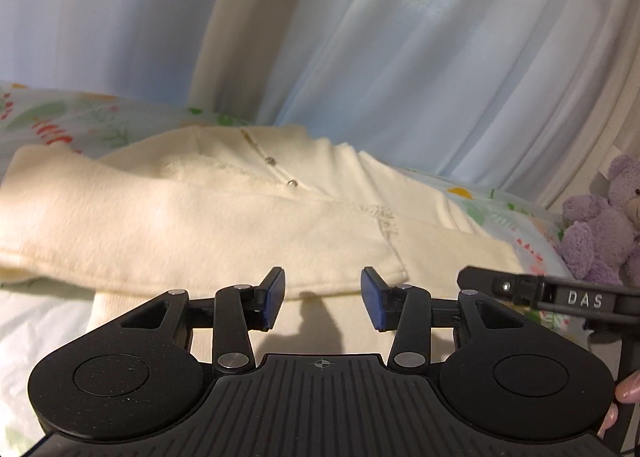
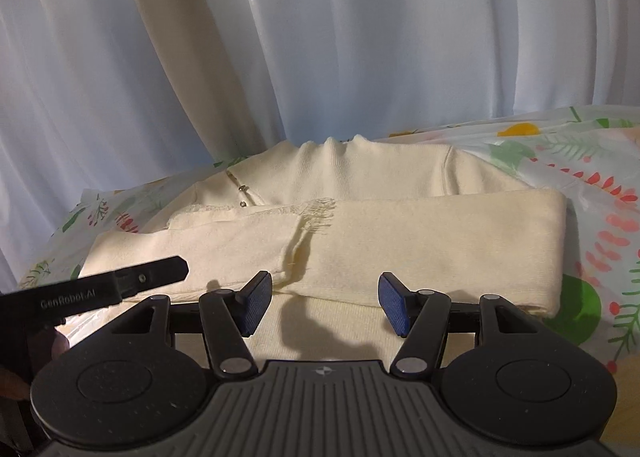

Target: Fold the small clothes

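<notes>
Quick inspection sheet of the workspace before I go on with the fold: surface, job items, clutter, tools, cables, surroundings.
Surface: floral sheet, lightly wrinkled.
Job's things: cream sweater lying flat, sleeves folded across the body; neck end toward the curtains, small buttons showing.
Clutter: purple teddy bear at the right edge of the left wrist view, off the sweater.
Tools: left tool open, holding nothing, at the near hem; right tool open, holding nothing, beside it.
Cables: nothing seen.
Surroundings: pale curtains behind.

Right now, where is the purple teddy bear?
In the left wrist view, the purple teddy bear sits at the far right, beside the floral bedsheet, beyond the cream sweater.
</notes>
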{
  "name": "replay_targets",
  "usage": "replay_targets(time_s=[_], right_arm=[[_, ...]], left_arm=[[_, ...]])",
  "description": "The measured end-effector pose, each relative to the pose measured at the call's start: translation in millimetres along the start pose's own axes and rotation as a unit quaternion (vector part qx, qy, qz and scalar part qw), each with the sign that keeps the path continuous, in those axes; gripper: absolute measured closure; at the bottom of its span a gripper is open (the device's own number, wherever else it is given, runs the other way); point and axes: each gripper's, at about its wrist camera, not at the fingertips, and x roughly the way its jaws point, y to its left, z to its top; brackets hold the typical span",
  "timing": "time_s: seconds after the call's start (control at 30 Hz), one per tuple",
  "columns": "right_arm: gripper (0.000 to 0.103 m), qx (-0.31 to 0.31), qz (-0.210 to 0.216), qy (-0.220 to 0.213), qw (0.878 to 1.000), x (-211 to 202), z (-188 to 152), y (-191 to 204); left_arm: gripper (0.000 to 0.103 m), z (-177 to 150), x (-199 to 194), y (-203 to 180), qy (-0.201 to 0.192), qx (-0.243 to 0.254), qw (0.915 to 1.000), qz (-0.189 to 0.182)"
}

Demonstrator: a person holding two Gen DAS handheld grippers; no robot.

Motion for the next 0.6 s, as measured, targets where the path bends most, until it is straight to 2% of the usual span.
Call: replay_targets(time_s=[0.07,0.2,0.3,0.37,0.4,0.43,0.47,0.53,0.6], right_arm=[[0.044,0.006,0.018,0.013,1.0,13.6,6.6,1.5],[0.046,0.024,0.045,0.045,0.998,52.1,21.8,7.1],[0.053,0.039,0.049,0.067,0.996,77.5,25.6,12.2],[0.06,0.022,0.044,0.061,0.997,85.4,28.6,20.6],[0.07,0.012,0.04,0.062,0.997,89.4,30.2,24.7],[0.088,0.006,0.04,0.062,0.997,91.2,31.0,26.8],[0.098,0.003,0.043,0.066,0.997,93.5,31.5,28.5],[0.098,-0.008,0.038,0.051,0.998,87.8,33.4,32.1],[0.098,-0.024,0.035,-0.014,0.999,63.7,39.5,32.2]], left_arm=[[0.056,-11.9,-8.0,9.8,0.013,-0.024,0.9996,0.01],[0.057,-22.1,-13.5,24.1,0.013,-0.033,0.999,0.025],[0.057,-20.2,-17.4,30.8,0.007,-0.058,0.9979,0.027],[0.057,-18.7,-16.6,35.0,0.004,-0.073,0.9971,0.024],[0.057,-18.5,-16.5,35.9,0.003,-0.077,0.9968,0.023],[0.057,-17.6,-16.7,36.5,0.003,-0.078,0.9967,0.022],[0.057,-16.4,-16.7,37.2,0.003,-0.079,0.9966,0.023],[0.057,-11.2,-17.3,40.6,0.001,-0.085,0.9959,0.03],[0.057,-4.8,-18.2,47.8,-0.01,-0.091,0.9948,0.045]])
